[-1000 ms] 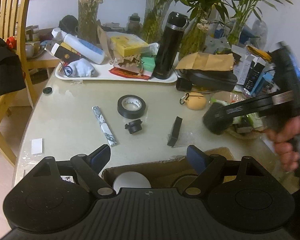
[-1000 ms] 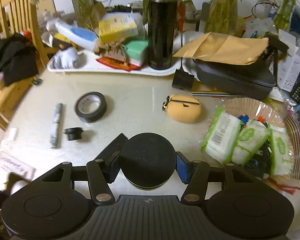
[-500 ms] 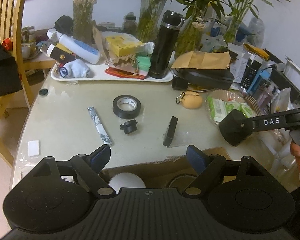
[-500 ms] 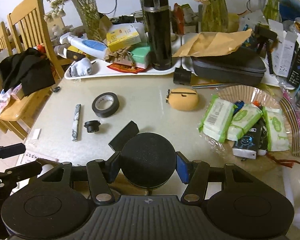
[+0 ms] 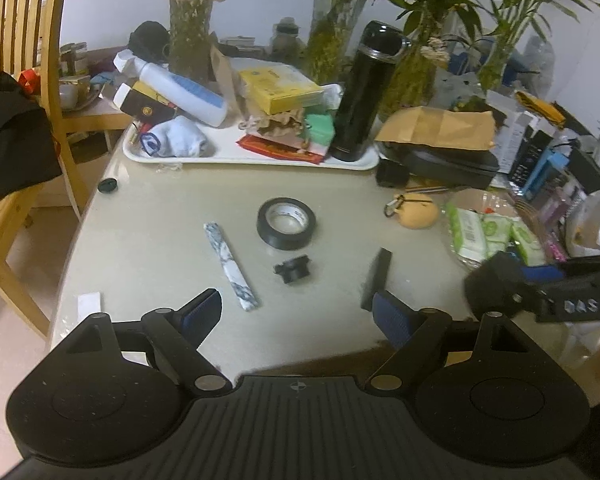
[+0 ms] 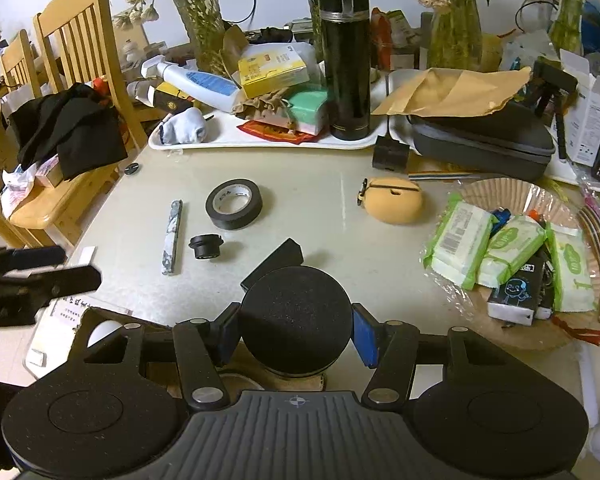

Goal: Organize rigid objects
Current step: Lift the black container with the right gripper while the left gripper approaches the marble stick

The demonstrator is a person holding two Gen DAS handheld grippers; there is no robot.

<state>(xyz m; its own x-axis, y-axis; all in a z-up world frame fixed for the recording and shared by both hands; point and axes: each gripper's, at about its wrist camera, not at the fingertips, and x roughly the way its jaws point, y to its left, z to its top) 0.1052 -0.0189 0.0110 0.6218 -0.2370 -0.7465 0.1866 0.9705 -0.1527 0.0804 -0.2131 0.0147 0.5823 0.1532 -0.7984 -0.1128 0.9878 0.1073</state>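
Now, with the right tongs [image 6: 294, 330] clenched on the round black puck [image 6: 295, 314] and the left tongs [image 5: 296, 312] released, lower it squarely into the cardboard box [image 6: 100, 314] at lower left.

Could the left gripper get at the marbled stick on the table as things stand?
Probably yes: the left gripper is open and empty, and the marbled stick lies flat just ahead of its left finger with bare table around it and nothing on top.

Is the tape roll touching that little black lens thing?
Apart. The right wrist view shows bare tabletop between the tape roll and the lens.
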